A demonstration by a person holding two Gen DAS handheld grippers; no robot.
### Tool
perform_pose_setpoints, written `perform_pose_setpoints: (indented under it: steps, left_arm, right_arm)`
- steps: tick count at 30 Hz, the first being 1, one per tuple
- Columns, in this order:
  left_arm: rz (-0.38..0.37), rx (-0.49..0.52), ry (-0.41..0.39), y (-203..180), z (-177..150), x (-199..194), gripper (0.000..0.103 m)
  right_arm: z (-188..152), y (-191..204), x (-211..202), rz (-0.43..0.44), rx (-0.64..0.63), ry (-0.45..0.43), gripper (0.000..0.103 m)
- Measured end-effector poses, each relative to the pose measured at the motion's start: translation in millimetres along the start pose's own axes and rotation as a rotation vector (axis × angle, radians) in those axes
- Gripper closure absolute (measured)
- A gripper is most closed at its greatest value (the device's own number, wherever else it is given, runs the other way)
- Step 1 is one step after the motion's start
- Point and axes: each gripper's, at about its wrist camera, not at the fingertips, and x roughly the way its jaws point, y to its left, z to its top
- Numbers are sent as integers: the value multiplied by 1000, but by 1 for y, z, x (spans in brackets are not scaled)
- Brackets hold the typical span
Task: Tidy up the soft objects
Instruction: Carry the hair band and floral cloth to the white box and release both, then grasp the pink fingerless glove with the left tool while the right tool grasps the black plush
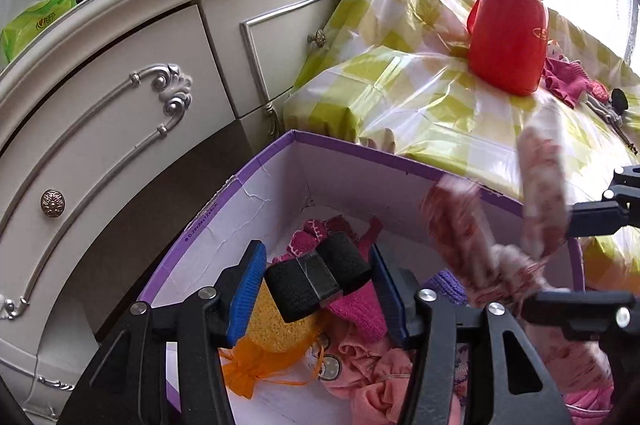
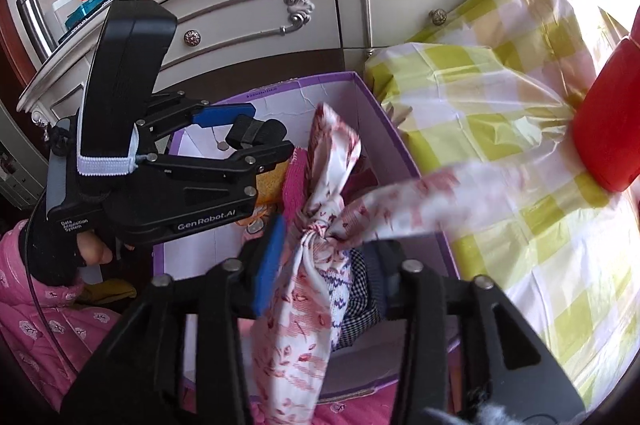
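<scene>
1. Between the blue pads of my left hand-held gripper (image 1: 318, 289) sits a black elastic band roll (image 1: 318, 277), taped at its middle; the fingers stand fairly wide and I cannot tell whether they press it or only bracket it.
2. Below that hand-held gripper lies the purple storage box (image 1: 224, 209), and in it I see a yellow sponge (image 1: 276, 333), an orange mesh pouch (image 1: 250, 365), a magenta knit piece (image 1: 360, 309) and pink baby clothing (image 1: 376, 369).
3. My right hand-held gripper (image 2: 324, 281) is clamped narrow on a knotted floral cloth bundle (image 2: 308, 289), which hangs over the box's near side with its loose ends blurred.
4. Ahead and to the right of both hand-held grippers, a yellow checked plastic cover (image 2: 500, 129) drapes a raised surface; a red plastic bottle (image 1: 508, 37) stands on it, with a pink knit glove (image 1: 568, 81) just beside.
5. Beyond the box stands a cream dresser (image 2: 260, 13) with silver scroll trim.
6. At the left of my right wrist view, a gloved hand (image 2: 60, 253) in a pink quilted sleeve grips the left tool.
</scene>
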Motion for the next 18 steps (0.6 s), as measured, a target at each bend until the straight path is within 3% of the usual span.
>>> perform_pose_setpoints:
  steps: [1,3,8,12,15,18]
  left_arm:
    - [14,7,11,-2,-1,3,34]
    - [43,24,31,-6,-2,8,26]
    - [58,65,67,-21,1,17,26]
    - [42,124,64,-45,12,17,26]
    - [-58,207,48,-81,30,15,26]
    - [-272,271,54,-135,51,17,21]
  right_arm:
    - [-2,-3,0,11,12,-3,36]
    - [-5,-11,-2,16,35,-8,35]
    - [-17,-46,-19,11,156,-47,34]
    - [-35,-93,-51,-87,261,-99,33]
    - [-63,-143,-87,-148,416,-154,33]
    - [-103,-192,-124,-249,570,-211,33]
